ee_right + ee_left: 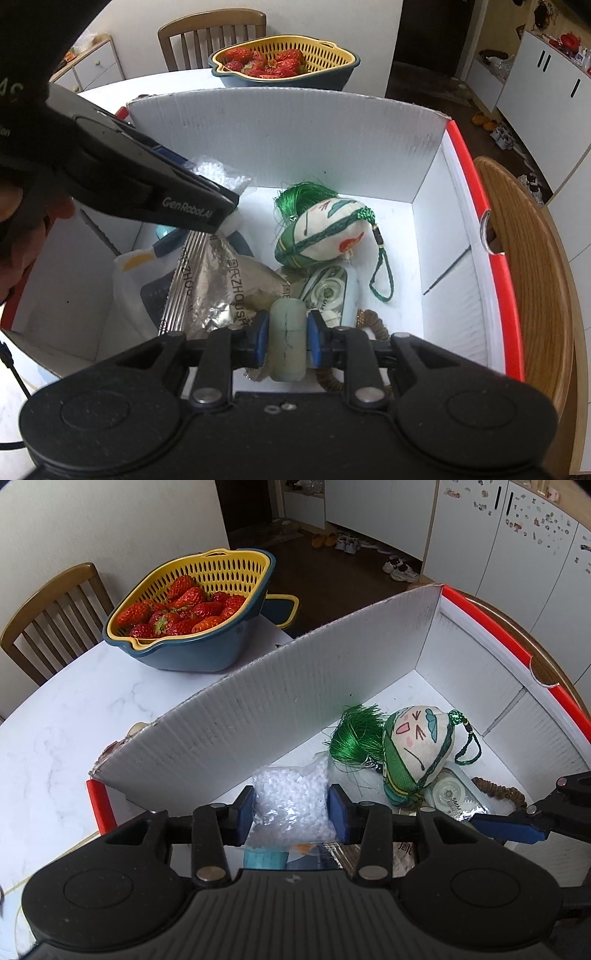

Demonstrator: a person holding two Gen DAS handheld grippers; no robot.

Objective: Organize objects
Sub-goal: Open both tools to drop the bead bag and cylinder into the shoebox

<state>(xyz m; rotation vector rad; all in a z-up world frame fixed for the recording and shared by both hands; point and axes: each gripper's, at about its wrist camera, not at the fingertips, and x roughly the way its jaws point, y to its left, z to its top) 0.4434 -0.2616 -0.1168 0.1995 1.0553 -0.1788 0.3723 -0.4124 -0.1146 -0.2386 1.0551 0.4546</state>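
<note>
A white cardboard box [332,686] with a red rim stands on the marble table. Over its near left part, my left gripper [291,808] is shut on a clear bag of white beads [295,786], blue pads pressing both sides. In the right wrist view my right gripper [286,336] is shut on a pale green, cracked ring-like piece [287,354] low over the box [295,140] floor. The left gripper [221,210] reaches in from the left there. Inside lie a cloth sachet with a green tassel [325,232], a correction tape [328,291] and a silver foil packet [221,288].
A yellow colander of strawberries [192,605] in a blue bowl sits on the table beyond the box. A wooden chair [55,609] stands behind the table, and another curved wooden chair back [524,258] is to the box's right. A brown woven ring [373,321] lies near the right gripper.
</note>
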